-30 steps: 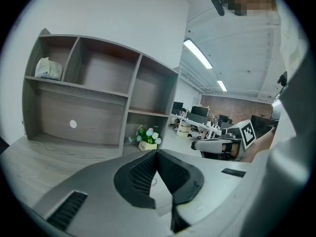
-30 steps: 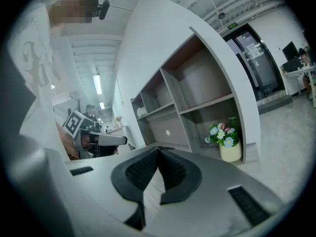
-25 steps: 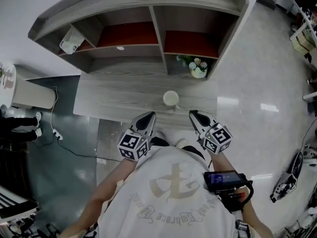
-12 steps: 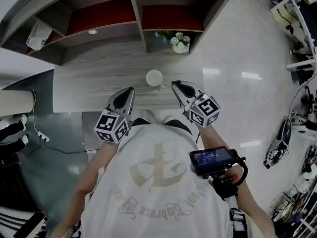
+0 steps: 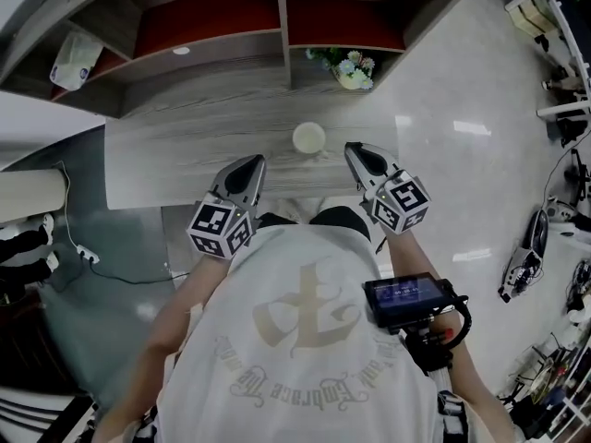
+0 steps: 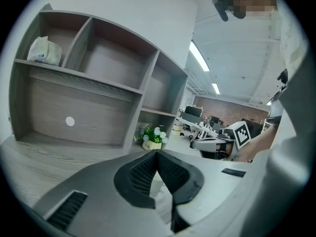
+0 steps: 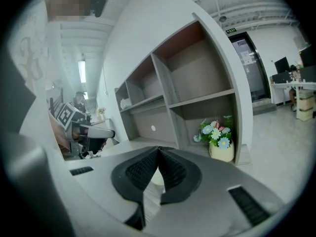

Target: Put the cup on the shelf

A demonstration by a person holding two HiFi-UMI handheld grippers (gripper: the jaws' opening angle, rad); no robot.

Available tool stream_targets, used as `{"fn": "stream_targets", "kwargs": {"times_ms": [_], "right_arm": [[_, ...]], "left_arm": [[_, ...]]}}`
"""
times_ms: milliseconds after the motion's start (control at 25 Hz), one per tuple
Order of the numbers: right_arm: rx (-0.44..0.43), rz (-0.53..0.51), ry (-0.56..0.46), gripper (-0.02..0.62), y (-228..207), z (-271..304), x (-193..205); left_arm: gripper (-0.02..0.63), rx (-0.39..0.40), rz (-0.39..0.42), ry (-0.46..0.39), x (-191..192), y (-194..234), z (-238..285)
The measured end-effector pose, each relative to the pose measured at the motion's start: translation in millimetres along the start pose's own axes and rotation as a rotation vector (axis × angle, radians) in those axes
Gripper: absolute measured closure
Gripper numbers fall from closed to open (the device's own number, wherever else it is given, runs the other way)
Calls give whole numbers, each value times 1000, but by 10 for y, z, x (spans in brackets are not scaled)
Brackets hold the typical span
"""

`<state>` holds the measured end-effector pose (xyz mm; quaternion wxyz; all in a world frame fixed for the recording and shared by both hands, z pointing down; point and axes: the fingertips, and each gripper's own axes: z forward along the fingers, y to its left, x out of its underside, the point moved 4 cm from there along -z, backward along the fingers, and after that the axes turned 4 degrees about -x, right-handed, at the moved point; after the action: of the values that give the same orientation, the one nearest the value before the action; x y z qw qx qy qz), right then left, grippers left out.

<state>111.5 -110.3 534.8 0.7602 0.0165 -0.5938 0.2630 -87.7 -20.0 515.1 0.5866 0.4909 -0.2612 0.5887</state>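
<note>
A pale cup (image 5: 309, 138) stands upright on the grey wooden desk (image 5: 175, 155), near its front edge. Behind it rises the shelf unit (image 5: 282, 17) with open compartments. My left gripper (image 5: 253, 161) hovers at the desk's front edge, left of the cup and apart from it, shut and empty. My right gripper (image 5: 355, 148) is to the cup's right, also shut with nothing held. In the left gripper view the jaws (image 6: 157, 153) meet tip to tip; in the right gripper view (image 7: 158, 149) they do too, with the cup (image 7: 156, 177) showing pale beyond the pads.
A small pot of flowers (image 5: 353, 70) sits in the lower right compartment, also seen as a flower pot (image 7: 219, 144). A white bag (image 5: 74, 60) lies on the upper left shelf. A power strip and cable (image 5: 83, 252) lie on the floor at left.
The head view has shifted, so the desk and shelf sit differently in frame. Both grippers stay shut by the desk's front edge, and the cup has not moved on the desk.
</note>
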Motion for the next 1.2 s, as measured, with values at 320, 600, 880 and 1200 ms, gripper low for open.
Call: {"fn": "stream_targets", "kwargs": {"times_ms": [320,600,880,1200], "right_arm": [[-66,-11,73,589,-32,177,188],[-147,-56,164,589,-130,364,341],[-210,-95,274,558,-207,538,593],[-208,-65,347,379,-346,665,860]], "left_arm": [[604,-48,-18,10,19,93,14],[604,-94,-39,9,-23,77,122],[604,-158,-71,10,-9,63,154],[604,-227,-78,24,55,42,107]]}}
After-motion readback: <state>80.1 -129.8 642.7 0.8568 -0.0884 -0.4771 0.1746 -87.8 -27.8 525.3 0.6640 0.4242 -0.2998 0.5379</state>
